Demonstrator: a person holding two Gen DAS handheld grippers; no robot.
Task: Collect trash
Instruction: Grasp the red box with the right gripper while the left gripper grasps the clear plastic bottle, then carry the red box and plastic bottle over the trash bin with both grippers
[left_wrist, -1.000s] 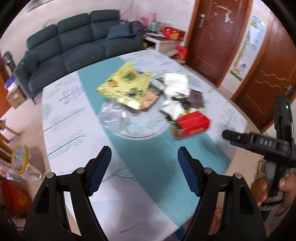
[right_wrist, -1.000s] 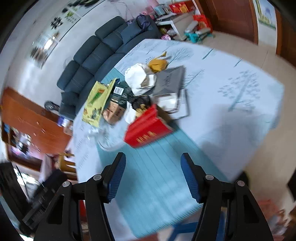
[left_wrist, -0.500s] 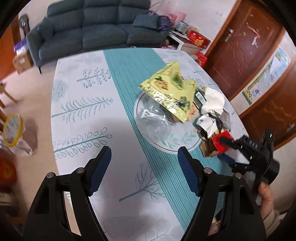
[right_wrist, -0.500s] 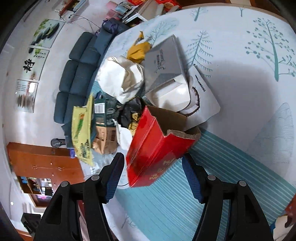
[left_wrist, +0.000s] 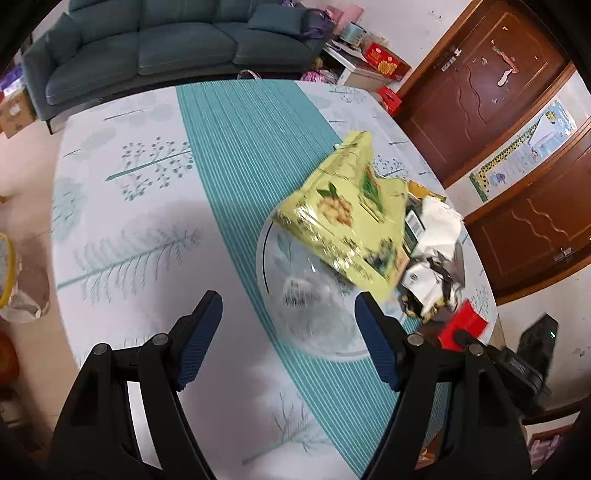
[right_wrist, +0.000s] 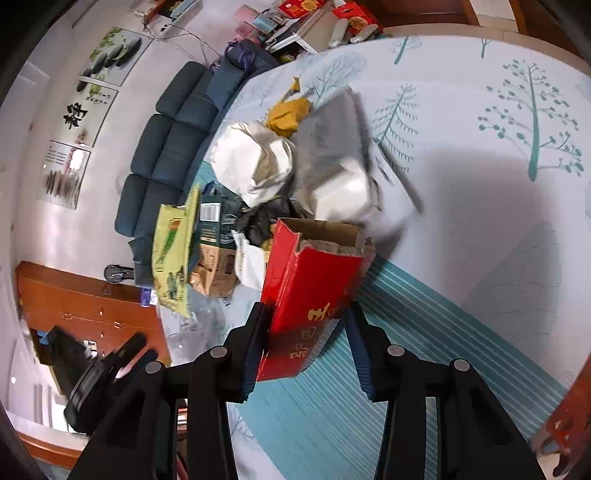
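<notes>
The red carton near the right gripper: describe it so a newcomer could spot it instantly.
Find the table with its tree-print cloth, then the trash heap. At the heap's near edge, between the right gripper fingers, lies the red carton: the only bright red piece, torn open, gold characters on its side.

The left tool (left_wrist: 288, 339) is held wide open above the desk (left_wrist: 147, 229), nothing being gripped between its blue-padded fingers (left_wrist: 199, 339). The right tool (right_wrist: 304, 352) is set around a red carton (right_wrist: 310, 291): its left finger is pressed against the carton's side, while a gap is seen at the right finger.
</notes>
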